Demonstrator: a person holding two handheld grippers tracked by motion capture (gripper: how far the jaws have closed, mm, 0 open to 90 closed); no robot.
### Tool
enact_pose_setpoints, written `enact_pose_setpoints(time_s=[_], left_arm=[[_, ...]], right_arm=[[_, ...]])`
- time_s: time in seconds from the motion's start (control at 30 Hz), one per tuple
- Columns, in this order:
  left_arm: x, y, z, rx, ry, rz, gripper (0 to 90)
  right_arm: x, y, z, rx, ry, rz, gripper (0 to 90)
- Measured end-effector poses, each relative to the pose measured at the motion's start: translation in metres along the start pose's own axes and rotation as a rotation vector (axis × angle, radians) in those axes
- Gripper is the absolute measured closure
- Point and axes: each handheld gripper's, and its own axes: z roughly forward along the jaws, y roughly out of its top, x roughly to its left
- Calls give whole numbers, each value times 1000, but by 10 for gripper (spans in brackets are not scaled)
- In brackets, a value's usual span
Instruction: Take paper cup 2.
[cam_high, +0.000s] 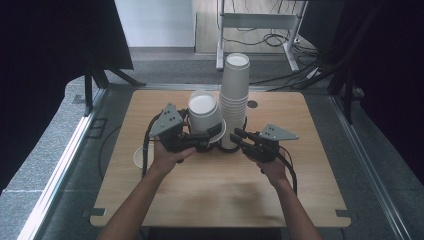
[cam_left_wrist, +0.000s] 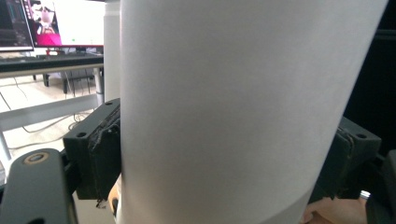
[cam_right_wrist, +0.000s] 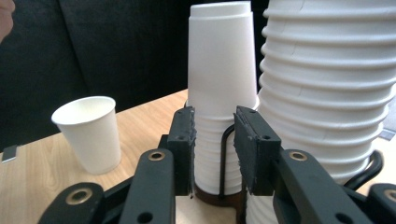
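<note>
Cup (cam_high: 205, 114) is clamped upside-down in your left jaws — right jaws hang part-open, empty, by the short stack (cam_right_wrist: 218, 140); stacking isn't finished.

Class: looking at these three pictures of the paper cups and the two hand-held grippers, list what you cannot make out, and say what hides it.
- Left gripper view: the held cup blocks the table; its rim and base are cut off by the edges.
- High view: the loose cup is partly behind the left hand-held gripper and its cable.
- Right gripper view: the tall stack is cut off at the top; the right hand-held gripper hides the short stack's base.
</note>
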Motion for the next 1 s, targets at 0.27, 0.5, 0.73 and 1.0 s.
enact_pose_setpoints(time_s=[0.27, 0.5, 0.73, 1.0], left_arm=[[5, -25, -11, 23, -8, -59, 155], [8, -41, -14, 26, 0, -88, 155], [6, -57, -18, 40, -6, -103, 155], [1, -71, -24, 60, 19, -104, 155]], right_arm=[[10, -14, 1, 7, -13, -4, 631], [16, -23, 1, 3, -10, 0, 620], [20, -33, 0, 19, -2, -3, 599], [22, -43, 0, 25, 5, 12, 592]])
